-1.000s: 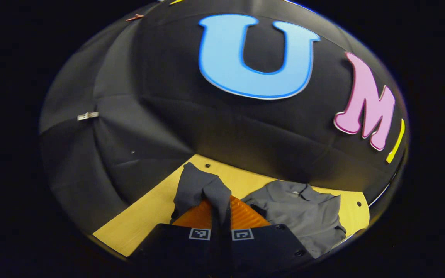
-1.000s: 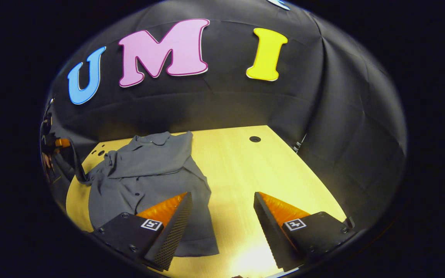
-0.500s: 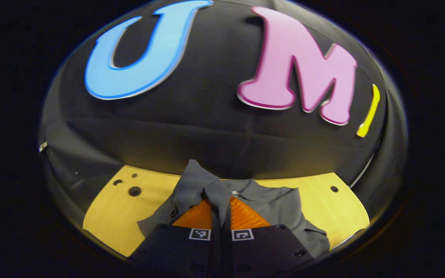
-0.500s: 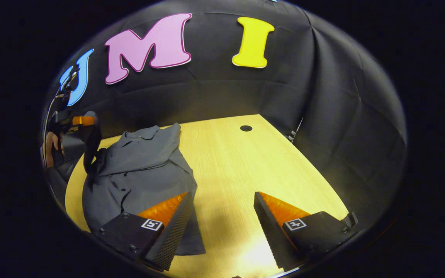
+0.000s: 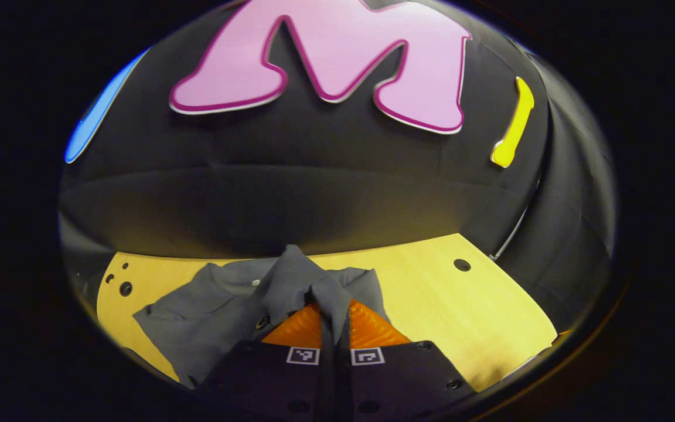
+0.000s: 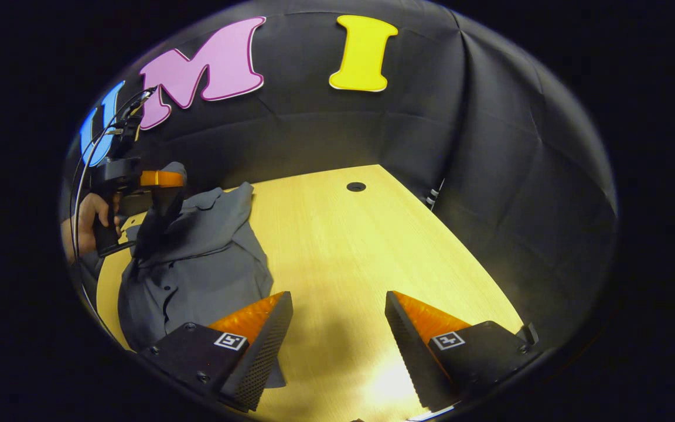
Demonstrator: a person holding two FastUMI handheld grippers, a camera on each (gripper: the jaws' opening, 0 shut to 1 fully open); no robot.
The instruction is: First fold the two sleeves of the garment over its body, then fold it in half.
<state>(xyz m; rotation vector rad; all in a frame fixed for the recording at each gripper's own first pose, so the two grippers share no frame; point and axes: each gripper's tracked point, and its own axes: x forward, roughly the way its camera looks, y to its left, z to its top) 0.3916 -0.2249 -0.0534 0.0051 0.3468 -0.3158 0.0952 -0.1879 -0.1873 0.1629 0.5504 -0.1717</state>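
Observation:
A grey button-up shirt [image 6: 203,269] lies on the wooden table [image 6: 349,258], its collar toward the back wall. My left gripper [image 5: 335,310] is shut on the shirt's sleeve [image 5: 302,281], whose cloth bunches up above the fingertips, lifted over the shirt's body [image 5: 208,316]. In the right gripper view a hand holds that left gripper [image 6: 164,179] above the shirt, the sleeve hanging from it. My right gripper [image 6: 337,308] is open, low over bare table just right of the shirt's hem, nothing between its fingers.
Black cloth walls close the booth behind and on the right. The table has a round cable hole [image 6: 356,186] near its back edge and smaller holes [image 5: 125,288] at the back left. Bare tabletop stretches to the right of the shirt.
The left gripper has carried the held sleeve across over the shirt's body, swinging its view rightward. The right gripper stays open and has barely moved.

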